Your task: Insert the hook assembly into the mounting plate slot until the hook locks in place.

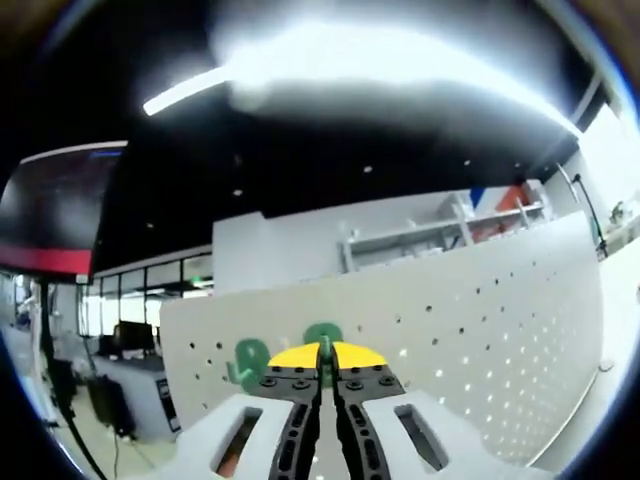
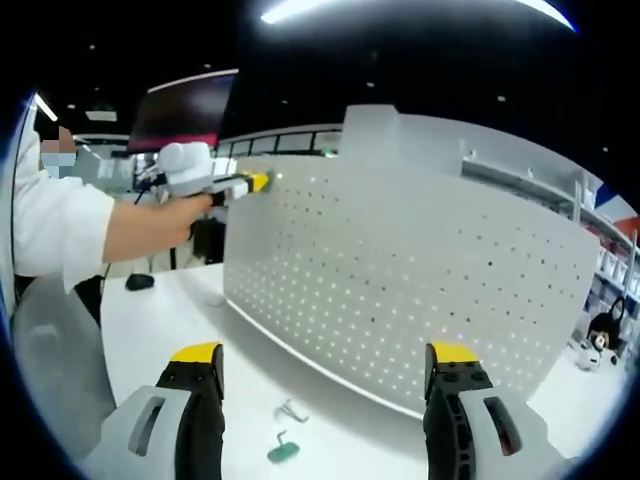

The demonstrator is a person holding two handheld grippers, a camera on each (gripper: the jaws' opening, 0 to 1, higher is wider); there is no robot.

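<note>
In the left gripper view, the left tongs [image 1: 322,372] rise from six o'clock with their yellow-tipped jaws pressed almost together, pinching a green hook [image 1: 323,342] whose rounded head pokes up just past the tips at twelve o'clock of them. A second green hook [image 1: 249,362] sits at nine o'clock of the tips, against the white pegboard [image 1: 480,320], which fills the middle and the three o'clock side of this view. Whether the pinched hook touches the board is hard to tell.

In the right gripper view, the right tongs [image 2: 325,372] are spread wide, holding nothing, one jaw at seven o'clock and the other at five o'clock. The pegboard [image 2: 400,290] stands upright on the white desk [image 2: 160,310]. At ten o'clock a person's hand [image 2: 195,203] holds the left tongs [image 2: 262,182] up at the board's top corner. On the desk between the spread jaws, near six o'clock, lie a green hook [image 2: 282,451] and, just beside it, a small wire hook [image 2: 292,409]. A dark mouse [image 2: 139,282] rests on the desk at nine o'clock.
</note>
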